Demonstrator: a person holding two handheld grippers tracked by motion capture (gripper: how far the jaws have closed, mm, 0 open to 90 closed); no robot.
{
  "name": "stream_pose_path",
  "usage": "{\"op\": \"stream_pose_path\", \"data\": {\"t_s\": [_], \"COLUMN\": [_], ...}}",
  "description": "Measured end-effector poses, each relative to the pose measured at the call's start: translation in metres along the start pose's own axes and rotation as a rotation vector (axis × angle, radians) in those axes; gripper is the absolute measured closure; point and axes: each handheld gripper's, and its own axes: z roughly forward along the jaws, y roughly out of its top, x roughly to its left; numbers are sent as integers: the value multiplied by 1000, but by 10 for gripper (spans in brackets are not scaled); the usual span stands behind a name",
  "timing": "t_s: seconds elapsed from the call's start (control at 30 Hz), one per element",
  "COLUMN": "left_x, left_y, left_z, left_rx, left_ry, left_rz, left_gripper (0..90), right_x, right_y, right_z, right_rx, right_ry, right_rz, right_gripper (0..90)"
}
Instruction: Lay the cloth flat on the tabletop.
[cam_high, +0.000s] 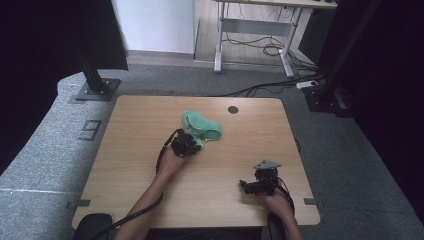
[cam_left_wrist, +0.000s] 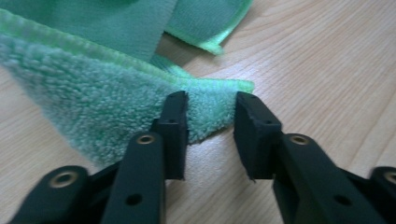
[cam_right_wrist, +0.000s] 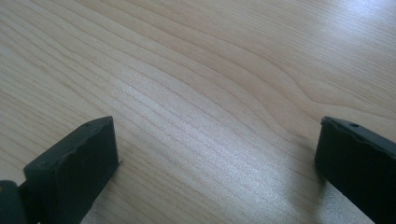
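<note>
Your cloth (cam_high: 202, 127) lies a little beyond the middle of the table (cam_high: 130, 165), a crumpled green heap whose long axis runs from far left to near right in the high view, with a rounded lobe toward the small dark hole (cam_high: 233, 109) in the tabletop. The near corner points back at your left gripper (cam_high: 186, 145), which sits right at the cloth's near-left edge.

In the left gripper view the cloth (cam_left_wrist: 107, 102) is a fluffy green terry, with a brighter stitched hem running along the fold. One corner tapers to a point that lies between the jaws of your left gripper (cam_left_wrist: 211, 121). Those jaws are part way closed, a narrow gap between them; the left one touches the pile, the right stands just off the tip, so the corner is not pinched. A second flap with a hem lies farther off, folded over, and a strip of bare wood shows between the two.

Your right gripper (cam_high: 260, 186) rests near the right front of the table, well apart from the cloth. In the right gripper view your right gripper (cam_right_wrist: 217, 149) is spread wide over bare wood grain.

The cloth's top is cut off in the left gripper view, and how its layers fold underneath is hard to make out.
</note>
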Motion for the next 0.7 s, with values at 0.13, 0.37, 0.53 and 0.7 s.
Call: {"op": "stream_pose_path", "data": {"t_s": [0.13,0.37,0.53,0.7], "left_x": [1,2,3,4], "left_y": [1,4,2,-2], "left_z": [0,1,-1,-6], "left_rx": [9,34,18,23], "left_ry": [18,53,36,22], "left_rz": [0,32,7,0], "left_gripper": [733,882,895,894], "right_x": [0,0,0,0], "right_y": [0,0,0,0], "right_z": [0,0,0,0], "right_rx": [0,0,0,0], "right_ry": [0,0,0,0], "right_rz": [0,0,0,0], "right_gripper": [0,0,0,0]}}
